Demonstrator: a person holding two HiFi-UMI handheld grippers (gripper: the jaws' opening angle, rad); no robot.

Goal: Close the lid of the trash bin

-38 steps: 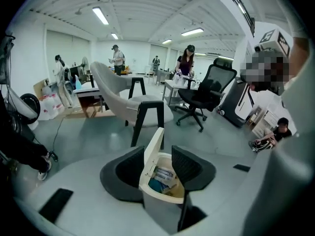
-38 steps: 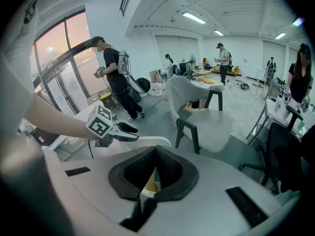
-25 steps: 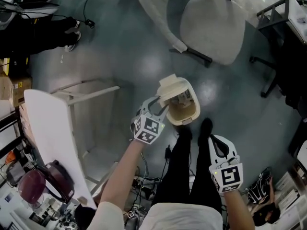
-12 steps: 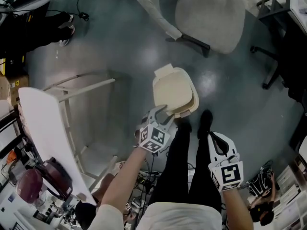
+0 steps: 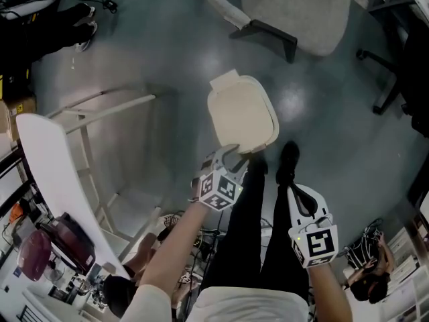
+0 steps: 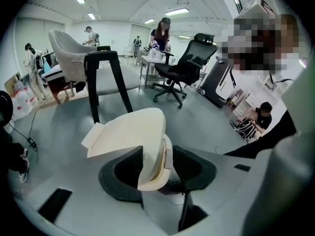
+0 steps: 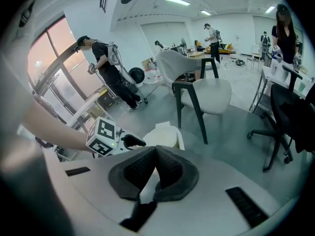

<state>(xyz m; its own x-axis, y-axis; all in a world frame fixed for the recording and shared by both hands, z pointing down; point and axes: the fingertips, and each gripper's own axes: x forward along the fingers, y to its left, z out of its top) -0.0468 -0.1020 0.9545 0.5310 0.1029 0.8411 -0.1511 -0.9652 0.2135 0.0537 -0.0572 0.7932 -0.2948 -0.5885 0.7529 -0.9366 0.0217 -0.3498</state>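
Note:
The cream trash bin (image 5: 242, 115) stands on the grey floor just ahead of my feet, its lid (image 5: 236, 110) lying flat over the opening. My left gripper (image 5: 231, 155) hangs at the bin's near edge with its jaws wide apart. In the left gripper view the bin's front rim (image 6: 156, 167) sits between those jaws of the left gripper (image 6: 157, 151), and a gap shows at the right pad. My right gripper (image 5: 295, 193) is low beside my right leg, away from the bin. In its own view the right gripper (image 7: 156, 149) has its tips touching and holds nothing.
A pale shell chair (image 5: 295, 5) stands beyond the bin. A white table frame (image 5: 100, 109) and a white board (image 5: 50, 180) are at the left, an office chair base (image 5: 392, 59) at the right. Cables (image 5: 201, 237) lie by my black shoes (image 5: 288, 161). Other people stand far off.
The lid, upright over the open bin a second ago, has swung down and now covers it. My left gripper has drawn back and down to the bin's near edge. The right gripper sank slightly.

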